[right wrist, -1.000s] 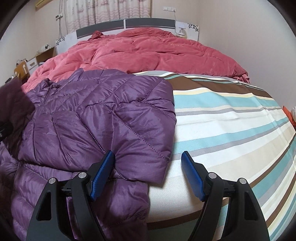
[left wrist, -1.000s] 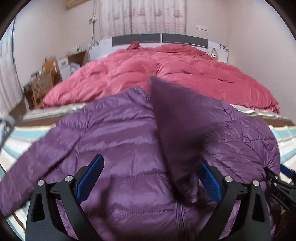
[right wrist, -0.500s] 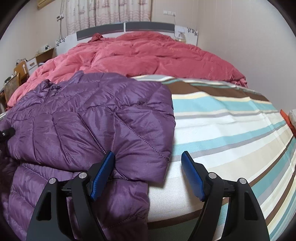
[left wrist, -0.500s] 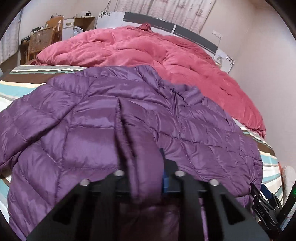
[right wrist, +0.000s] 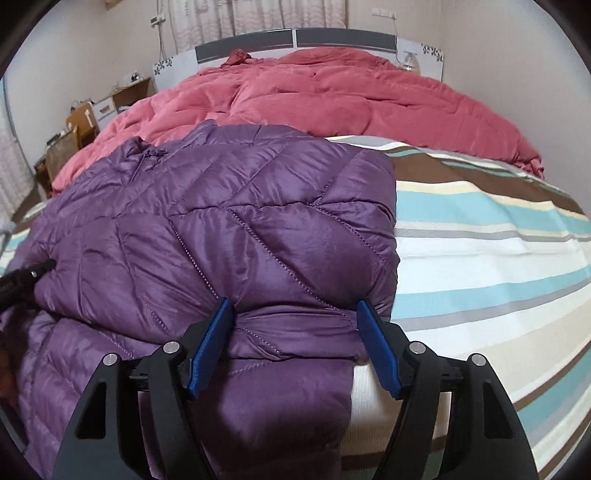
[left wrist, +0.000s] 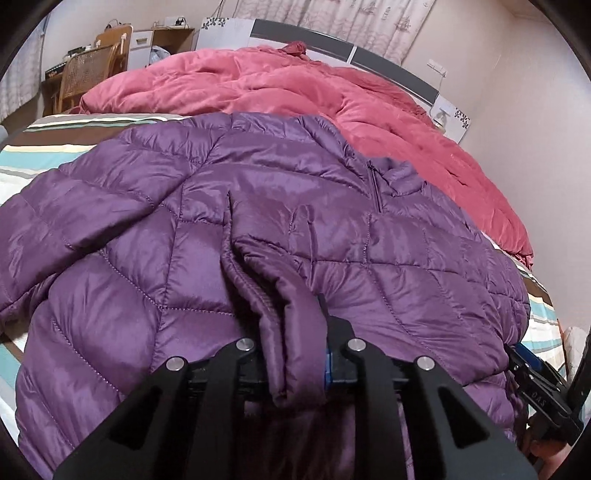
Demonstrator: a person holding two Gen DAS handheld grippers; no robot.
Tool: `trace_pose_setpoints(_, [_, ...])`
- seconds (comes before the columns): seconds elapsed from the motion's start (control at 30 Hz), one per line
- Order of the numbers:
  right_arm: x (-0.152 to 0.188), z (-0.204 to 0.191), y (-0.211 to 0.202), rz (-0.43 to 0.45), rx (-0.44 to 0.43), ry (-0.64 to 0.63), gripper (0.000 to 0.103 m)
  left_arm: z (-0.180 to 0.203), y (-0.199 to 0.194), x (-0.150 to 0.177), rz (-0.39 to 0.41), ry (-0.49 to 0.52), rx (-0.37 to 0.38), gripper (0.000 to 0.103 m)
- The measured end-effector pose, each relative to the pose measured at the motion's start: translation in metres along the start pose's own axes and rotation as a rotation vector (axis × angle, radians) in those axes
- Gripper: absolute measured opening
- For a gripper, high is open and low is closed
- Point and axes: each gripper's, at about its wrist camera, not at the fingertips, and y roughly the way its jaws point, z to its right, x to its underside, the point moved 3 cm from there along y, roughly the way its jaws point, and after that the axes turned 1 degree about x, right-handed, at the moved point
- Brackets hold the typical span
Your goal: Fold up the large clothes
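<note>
While my left gripper (left wrist: 295, 354) is clamped on a fold of the purple jacket (left wrist: 280, 229) lying on the striped bedsheet (right wrist: 480, 258), my right gripper (right wrist: 295, 343) stands apart around its folded edge.

Ahead of me a pink duvet (left wrist: 295, 92) lies bunched on the bed's striped sheet (right wrist: 480, 258). A wooden chair (left wrist: 88, 70) stands far left, curtains (right wrist: 258, 14) behind the headboard (right wrist: 295, 38).
</note>
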Motion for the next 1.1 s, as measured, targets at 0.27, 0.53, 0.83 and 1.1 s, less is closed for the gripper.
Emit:
trace_pose_setpoints(0.27, [0.004,-0.004,-0.023,0.082,0.068,-0.011,0.071,-0.013,-0.041,0.005,0.067,-0.003,0.002,0.081])
trace_pose_setpoints(0.53, [0.021,-0.008,-0.059,0.094,0.099,-0.032,0.071,-0.105,-0.098,0.009,0.146,-0.168,-0.083,0.082])
trace_pose_setpoints(0.83, [0.035,-0.012,-0.042,0.049,0.16,-0.054,0.072,-0.223,-0.144,0.048,0.19,-0.456,-0.257,0.081])
trace_pose_setpoints(1.1, [0.037,-0.014,-0.043,0.062,0.187,-0.07,0.075,-0.28,-0.168,0.093,0.252,-0.685,-0.358,0.074])
